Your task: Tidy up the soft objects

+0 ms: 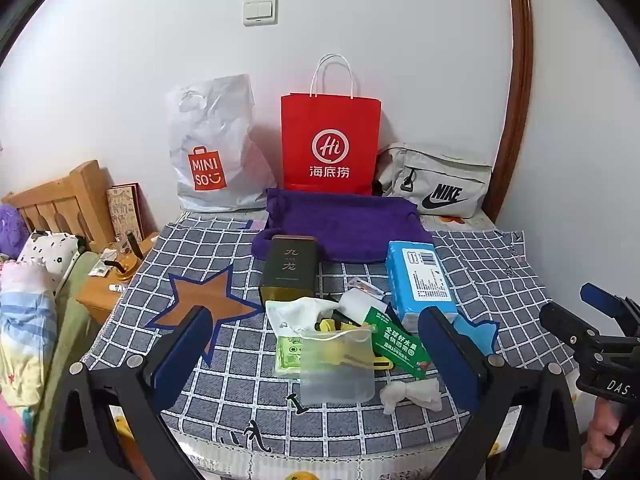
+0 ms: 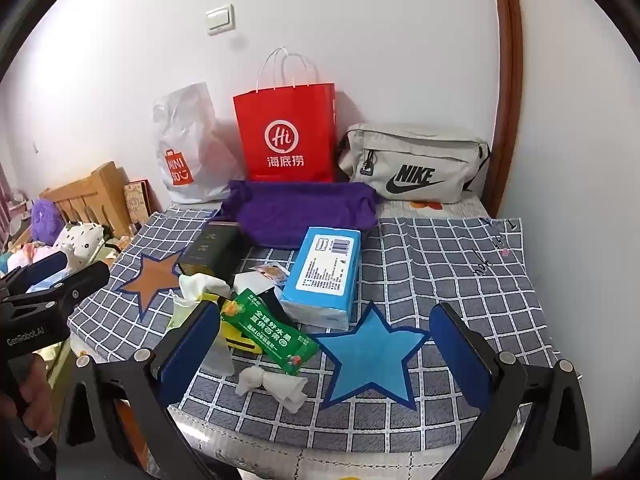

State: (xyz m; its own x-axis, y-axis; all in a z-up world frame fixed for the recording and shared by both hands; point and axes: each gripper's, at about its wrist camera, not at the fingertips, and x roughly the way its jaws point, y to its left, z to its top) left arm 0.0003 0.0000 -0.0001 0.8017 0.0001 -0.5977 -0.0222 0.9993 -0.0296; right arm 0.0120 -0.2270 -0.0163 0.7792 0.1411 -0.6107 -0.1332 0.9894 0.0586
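Note:
A pile of small items lies on the checked cloth (image 1: 480,264): a blue tissue pack (image 1: 422,280) (image 2: 326,274), a green snack packet (image 1: 398,340) (image 2: 272,330), a translucent drawstring pouch (image 1: 336,368), a crumpled white tissue (image 1: 412,396) (image 2: 276,386) and a dark tin box (image 1: 290,270) (image 2: 208,252). A purple cloth bag (image 1: 344,226) (image 2: 300,210) lies behind them. My left gripper (image 1: 320,356) is open around the near side of the pile, above the pouch. My right gripper (image 2: 326,344) is open over the blue star patch (image 2: 370,354), holding nothing.
Against the wall stand a white Miniso plastic bag (image 1: 212,148) (image 2: 188,152), a red paper bag (image 1: 330,144) (image 2: 286,136) and a grey Nike bag (image 1: 438,184) (image 2: 416,166). A wooden bed frame (image 1: 60,204) with bedding is at the left. A wooden door frame (image 1: 516,92) rises at the right.

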